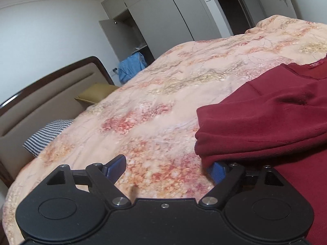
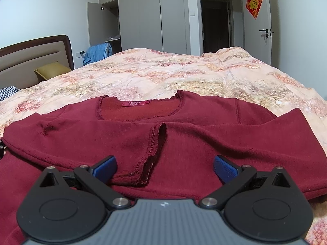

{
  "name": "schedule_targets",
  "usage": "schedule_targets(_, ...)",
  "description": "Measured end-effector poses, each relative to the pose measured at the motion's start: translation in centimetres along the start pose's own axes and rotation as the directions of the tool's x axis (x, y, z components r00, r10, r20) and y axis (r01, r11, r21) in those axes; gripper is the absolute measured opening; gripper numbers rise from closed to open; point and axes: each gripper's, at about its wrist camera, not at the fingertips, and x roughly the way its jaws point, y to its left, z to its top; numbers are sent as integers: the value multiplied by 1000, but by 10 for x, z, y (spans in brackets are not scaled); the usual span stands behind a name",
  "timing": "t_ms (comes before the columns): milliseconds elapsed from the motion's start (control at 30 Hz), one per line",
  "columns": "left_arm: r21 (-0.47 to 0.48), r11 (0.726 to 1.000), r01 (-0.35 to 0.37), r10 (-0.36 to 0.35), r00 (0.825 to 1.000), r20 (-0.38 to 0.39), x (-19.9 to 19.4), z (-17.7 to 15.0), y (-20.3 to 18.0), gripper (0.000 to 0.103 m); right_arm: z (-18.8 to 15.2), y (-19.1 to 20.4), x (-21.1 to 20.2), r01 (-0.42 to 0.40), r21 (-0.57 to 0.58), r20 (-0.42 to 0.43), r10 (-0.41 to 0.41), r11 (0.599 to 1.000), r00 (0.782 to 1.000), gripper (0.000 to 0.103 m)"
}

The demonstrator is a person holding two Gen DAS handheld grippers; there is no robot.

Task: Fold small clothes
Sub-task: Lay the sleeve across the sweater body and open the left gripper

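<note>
A dark red long-sleeved top (image 2: 204, 138) lies flat on the bed, neck opening and red label (image 2: 134, 103) at the far side. Both sleeves are folded in across the chest; the left sleeve's cuff (image 2: 155, 149) lies in the middle. My right gripper (image 2: 164, 168) is open just above the top's near part, with the cuff between its blue pads. My left gripper (image 1: 167, 168) is open at the top's left edge (image 1: 255, 126). Its right pad (image 1: 216, 170) is partly tucked under the folded sleeve; its left pad (image 1: 115, 166) is over bare bedspread.
The bed carries a peach floral bedspread (image 1: 159, 102). A padded headboard (image 1: 45, 96), a yellow cushion (image 1: 96, 94) and a striped pillow (image 1: 47, 134) are at the left. Grey wardrobes (image 2: 147, 14), one door open, a blue garment (image 2: 98, 52) and a dark doorway (image 2: 215, 24) stand beyond.
</note>
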Motion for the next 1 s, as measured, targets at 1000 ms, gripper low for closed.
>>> schedule_targets(1000, -419, 765, 488, -567, 819, -82, -227, -132, 27, 92, -139, -7, -255, -139, -50, -133, 131, 989, 982, 77)
